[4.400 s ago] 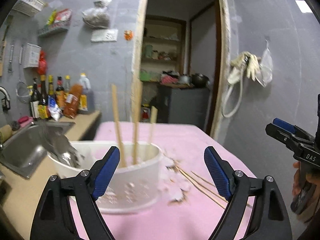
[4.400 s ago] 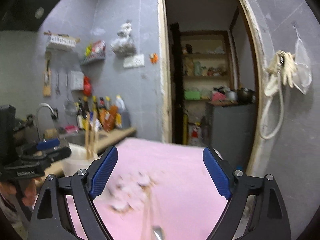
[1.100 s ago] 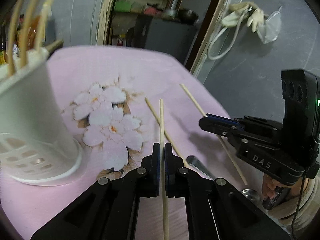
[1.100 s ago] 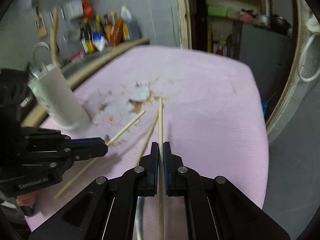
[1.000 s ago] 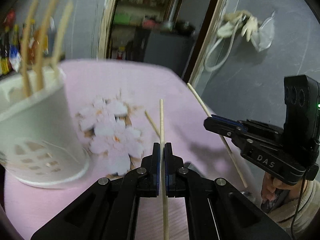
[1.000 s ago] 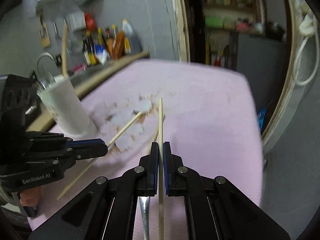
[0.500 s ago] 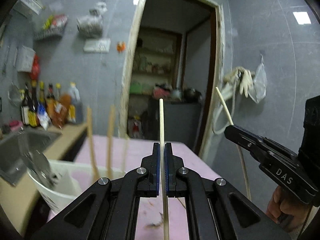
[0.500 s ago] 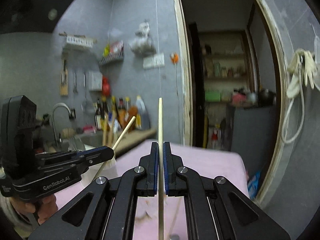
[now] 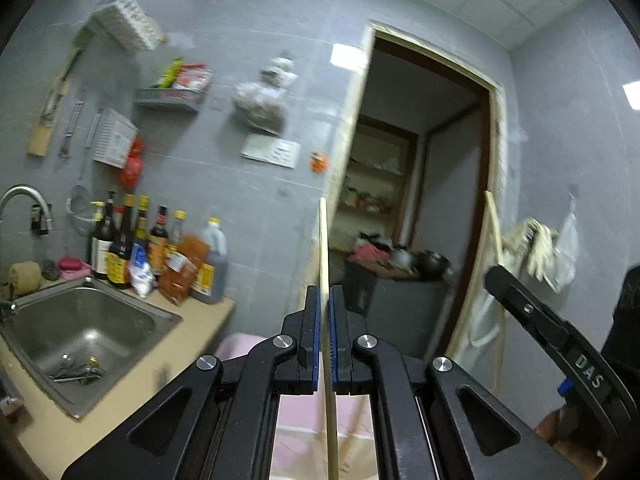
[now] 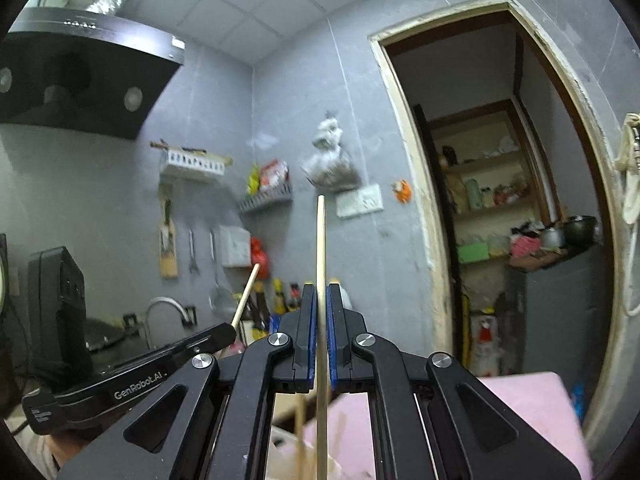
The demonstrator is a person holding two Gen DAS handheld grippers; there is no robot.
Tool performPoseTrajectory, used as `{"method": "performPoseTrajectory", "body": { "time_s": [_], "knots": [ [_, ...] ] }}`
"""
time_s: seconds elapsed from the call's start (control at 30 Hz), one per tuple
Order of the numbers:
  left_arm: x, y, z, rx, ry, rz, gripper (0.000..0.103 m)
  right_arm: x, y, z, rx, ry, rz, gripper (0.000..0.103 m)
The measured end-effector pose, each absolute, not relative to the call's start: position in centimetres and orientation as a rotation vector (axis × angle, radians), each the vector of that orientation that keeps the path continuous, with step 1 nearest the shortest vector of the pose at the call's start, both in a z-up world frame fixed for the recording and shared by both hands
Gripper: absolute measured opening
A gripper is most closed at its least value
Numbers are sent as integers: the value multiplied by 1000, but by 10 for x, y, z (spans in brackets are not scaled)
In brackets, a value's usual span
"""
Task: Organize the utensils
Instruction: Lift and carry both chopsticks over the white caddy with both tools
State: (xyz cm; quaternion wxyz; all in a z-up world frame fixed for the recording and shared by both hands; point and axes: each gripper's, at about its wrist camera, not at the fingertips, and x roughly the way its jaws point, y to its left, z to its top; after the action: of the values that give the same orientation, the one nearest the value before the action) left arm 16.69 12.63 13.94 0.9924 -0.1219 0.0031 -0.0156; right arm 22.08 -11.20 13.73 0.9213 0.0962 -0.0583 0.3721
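My left gripper is shut on a wooden chopstick that points up past its fingertips. My right gripper is shut on a second wooden chopstick, also pointing up. Both are raised and tilted up toward the wall. The right gripper with its chopstick shows at the right of the left wrist view. The left gripper with its chopstick shows at the lower left of the right wrist view. Below the right gripper, chopsticks stand in the white holder, mostly hidden.
The pink tablecloth lies below. A steel sink with utensils sits at the left, with sauce bottles behind it on the counter. A doorway opens at the right. A range hood hangs at the upper left.
Both grippers closed on chopsticks from the table, lifted them and tilted upward; over the last half second the view rose further toward wall and ceiling.
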Motion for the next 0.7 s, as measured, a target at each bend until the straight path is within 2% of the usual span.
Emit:
{"method": "performPoseTrajectory", "body": {
  "time_s": [0.27,0.7],
  "knots": [
    [173,180,114,-368,-43,66,2,235,-89,116,298,-215,754,3],
    [177,186,90,-390,-128,186,2,252,-83,89,323,-218,706,3]
  ]
}}
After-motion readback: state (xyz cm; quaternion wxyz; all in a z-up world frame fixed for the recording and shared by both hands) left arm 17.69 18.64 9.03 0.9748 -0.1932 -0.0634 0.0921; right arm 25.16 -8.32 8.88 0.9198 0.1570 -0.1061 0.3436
